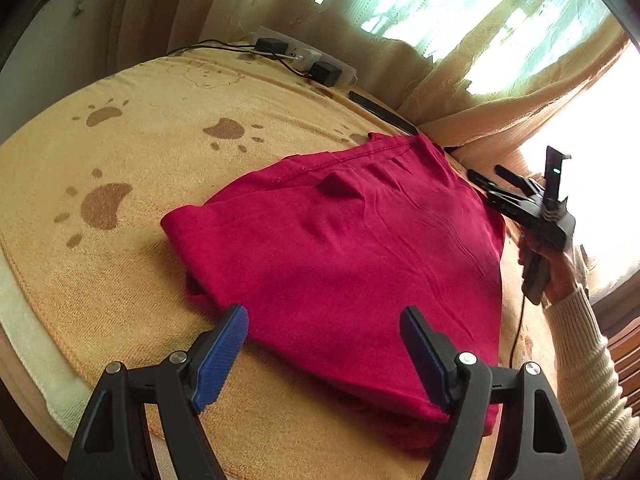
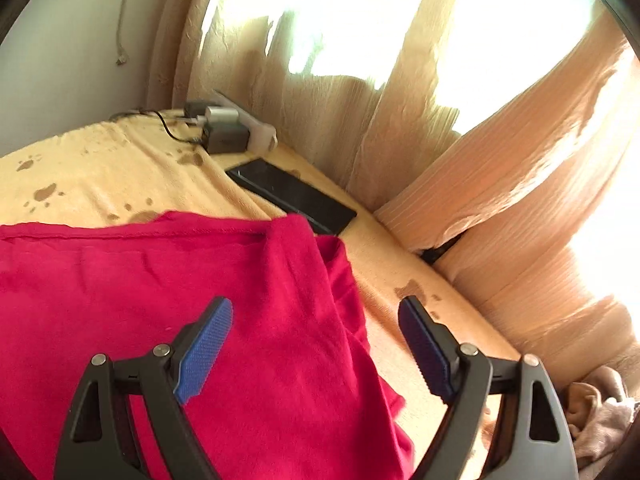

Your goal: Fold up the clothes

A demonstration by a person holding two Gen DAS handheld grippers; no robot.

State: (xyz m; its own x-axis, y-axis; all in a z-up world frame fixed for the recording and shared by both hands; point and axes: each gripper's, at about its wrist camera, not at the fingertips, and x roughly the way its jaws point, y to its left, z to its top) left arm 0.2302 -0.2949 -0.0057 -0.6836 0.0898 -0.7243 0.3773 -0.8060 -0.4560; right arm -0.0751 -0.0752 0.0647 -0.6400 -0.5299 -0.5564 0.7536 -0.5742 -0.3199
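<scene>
A crimson garment (image 1: 344, 248) lies folded in a rough rectangle on a yellow paw-print blanket (image 1: 132, 168). My left gripper (image 1: 324, 356) stands open over the garment's near edge, its blue pads apart with nothing between them. In the left wrist view the right gripper (image 1: 486, 182) shows at the garment's far right side, held by a hand in a cream sleeve (image 1: 588, 360). In the right wrist view the same garment (image 2: 160, 300) fills the lower left, and my right gripper (image 2: 316, 348) is open above its right edge, holding nothing.
A white power strip (image 1: 304, 58) with black plugs and cables sits at the blanket's far edge, and a dark phone (image 2: 296, 198) lies just past the garment's corner. Beige curtains (image 2: 500, 184) hang close on the right. A crumpled cloth (image 2: 600, 412) sits low right.
</scene>
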